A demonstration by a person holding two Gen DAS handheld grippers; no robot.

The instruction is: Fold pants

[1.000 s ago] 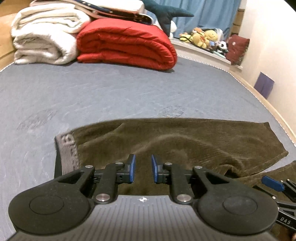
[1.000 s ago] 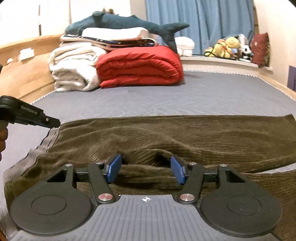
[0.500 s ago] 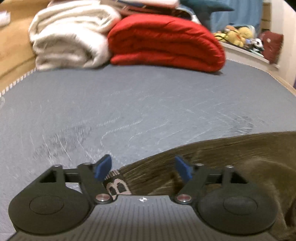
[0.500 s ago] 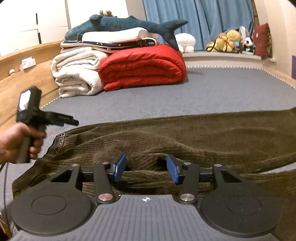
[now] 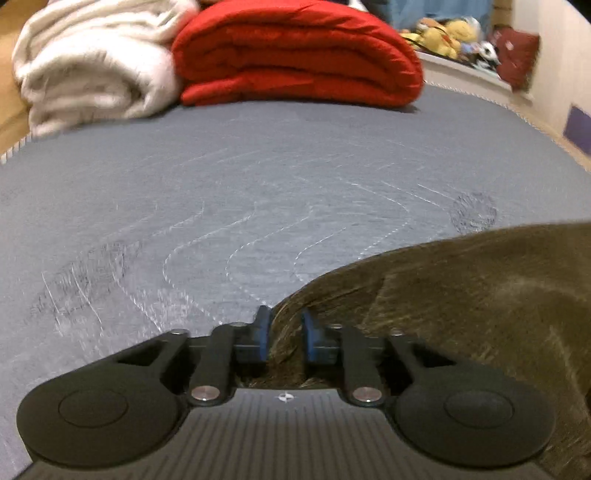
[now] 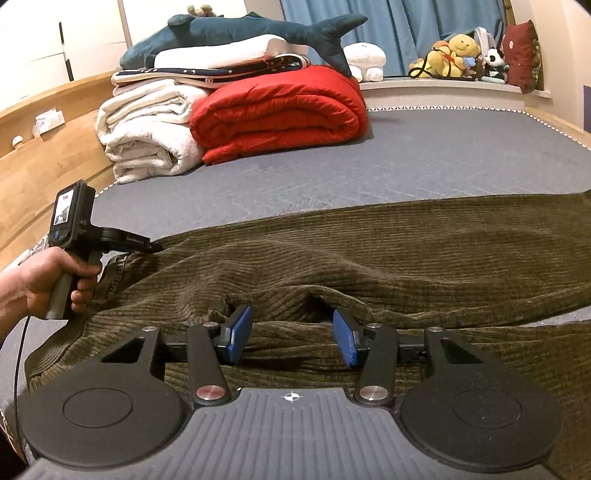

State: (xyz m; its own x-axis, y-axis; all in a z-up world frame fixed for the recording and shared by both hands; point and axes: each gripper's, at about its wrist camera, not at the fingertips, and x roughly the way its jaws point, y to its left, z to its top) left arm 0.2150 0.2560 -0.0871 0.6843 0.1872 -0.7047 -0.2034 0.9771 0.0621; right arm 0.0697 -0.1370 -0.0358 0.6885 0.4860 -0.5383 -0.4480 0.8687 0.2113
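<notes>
Olive-brown corduroy pants point(image 6: 406, 251) lie spread across the grey mattress point(image 6: 424, 166). My left gripper point(image 5: 284, 332) is at their left waist end; its jaws are closing, and the blue pads pinch a bunched edge of the pants point(image 5: 461, 295). The right wrist view shows the same left gripper point(image 6: 155, 247) held by a hand point(image 6: 33, 277), its tip at the waistband. My right gripper point(image 6: 293, 334) sits on the near middle of the pants, its pads set half apart against a raised fold of corduroy that fills the gap.
At the far end of the bed lie a folded red duvet point(image 6: 280, 114) and a rolled white blanket point(image 6: 147, 136), with a plush shark point(image 6: 236, 33) on top. A wooden bed frame point(image 6: 44, 155) runs along the left. Soft toys point(image 6: 458, 55) line the back ledge.
My left gripper moved left and down to the waist end, opened wide over the edge, then closed on it. The right gripper's jaws narrowed a little on the fold and stayed in place.
</notes>
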